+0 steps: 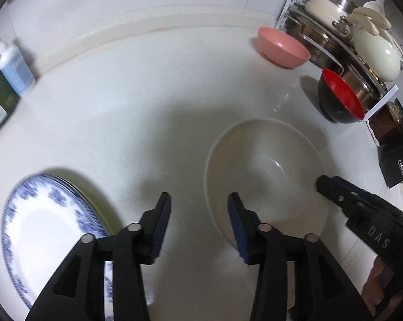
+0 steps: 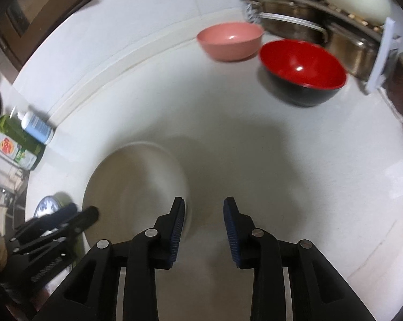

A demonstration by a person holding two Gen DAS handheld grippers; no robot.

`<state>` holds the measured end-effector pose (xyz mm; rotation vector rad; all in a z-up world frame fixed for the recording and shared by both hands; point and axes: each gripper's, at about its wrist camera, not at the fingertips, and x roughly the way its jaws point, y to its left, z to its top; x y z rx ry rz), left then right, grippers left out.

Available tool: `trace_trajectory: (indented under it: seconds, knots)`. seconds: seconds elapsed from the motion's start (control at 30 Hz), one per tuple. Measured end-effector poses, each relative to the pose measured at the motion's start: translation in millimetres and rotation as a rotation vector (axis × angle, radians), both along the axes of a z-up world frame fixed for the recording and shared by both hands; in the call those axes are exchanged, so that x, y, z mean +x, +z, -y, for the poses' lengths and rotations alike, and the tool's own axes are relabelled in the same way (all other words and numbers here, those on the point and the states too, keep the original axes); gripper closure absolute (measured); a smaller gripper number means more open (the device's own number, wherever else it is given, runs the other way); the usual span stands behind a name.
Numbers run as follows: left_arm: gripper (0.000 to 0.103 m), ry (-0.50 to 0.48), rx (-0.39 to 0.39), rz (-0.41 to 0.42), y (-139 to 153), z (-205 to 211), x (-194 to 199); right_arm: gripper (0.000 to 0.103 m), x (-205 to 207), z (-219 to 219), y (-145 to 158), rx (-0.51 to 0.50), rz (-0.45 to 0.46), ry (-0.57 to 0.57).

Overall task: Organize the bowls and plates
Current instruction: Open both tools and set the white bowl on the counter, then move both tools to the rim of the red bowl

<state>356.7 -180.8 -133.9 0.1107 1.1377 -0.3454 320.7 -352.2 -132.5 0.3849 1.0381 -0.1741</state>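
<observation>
Okay, both my claws hang over the white counter (image 1: 147, 85), each spread apart and pinching nothing; left gripper (image 1: 199, 200) has bare counter between its fingers; right gripper (image 2: 204, 206) likewise, its left finger (image 2: 177, 230) overlapping the rim of the cream bowl (image 2: 131, 176) in view, contact unclear; cream bowl upright on the counter, at 1 o'clock of my left claw in the left wrist view, at 10 o'clock of my right claw in the right wrist view; blue-patterned plate (image 1: 38, 222) at 9 o'clock of the left claw, lying on another plate whose edge barely shows; pink bowl (image 2: 229, 40) at 12 o'clock far back near the wall, upright; red-and-black bowl (image 2: 303, 67) at 1 o'clock, upright, just beside the pink one, not clearly touching; metal rack of pots (image 1: 332, 40) behind both bowls; soap bottle (image 1: 14, 67) and green bottle (image 2: 14, 141) at 10 o'clock by the wall; image blurred.
</observation>
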Motion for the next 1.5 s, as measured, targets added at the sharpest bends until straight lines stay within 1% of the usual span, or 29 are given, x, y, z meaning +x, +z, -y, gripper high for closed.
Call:
trace_trajectory:
  seconds: [0.1, 0.17, 0.3, 0.37, 0.67, 0.83, 0.93, 1.0, 1.2, 1.5]
  knots:
    - [0.038, -0.020, 0.021, 0.082, 17.7, 1.9, -5.2, 0.070, -6.3, 1.0, 10.9, -0.027, 0.021, -0.004]
    - [0.035, -0.042, 0.022, 0.116, 28.0, 6.4, -7.4, 0.068, -10.6, 5.4, 20.5, -0.029, 0.042, -0.013]
    - [0.023, -0.082, -0.004, 0.152, 44.9, 19.0, -6.6, 0.058, -16.8, 18.3, 37.8, -0.055, 0.085, -0.050]
    - [0.021, -0.105, -0.017, 0.170, 53.3, 28.1, -4.1, 0.056, -17.7, 26.8, 44.7, -0.071, 0.100, -0.078]
    - [0.021, -0.206, -0.049, 0.234, 82.5, 85.5, 17.0, 0.056, -13.0, 73.9, 61.7, -0.058, 0.138, -0.193]
    - [0.021, -0.274, -0.046, 0.221, 85.8, 118.1, 35.0, 0.056, -9.0, 101.4, 61.1, -0.065, 0.140, -0.254]
    - [0.021, -0.313, -0.041, 0.234, 85.9, 137.1, 45.6, 0.056, -2.0, 116.7, 58.8, -0.080, 0.135, -0.280]
    - [0.021, -0.333, -0.036, 0.239, 83.6, 148.8, 53.9, 0.056, 2.9, 125.2, 56.3, -0.088, 0.126, -0.296]
    - [0.021, -0.386, -0.030, 0.215, 69.8, 184.0, 78.2, 0.056, 16.2, 149.4, 49.9, -0.093, 0.112, -0.327]
    - [0.023, -0.447, 0.028, 0.170, 40.1, 231.3, 108.9, 0.056, 39.5, 176.2, 31.9, -0.073, 0.088, -0.351]
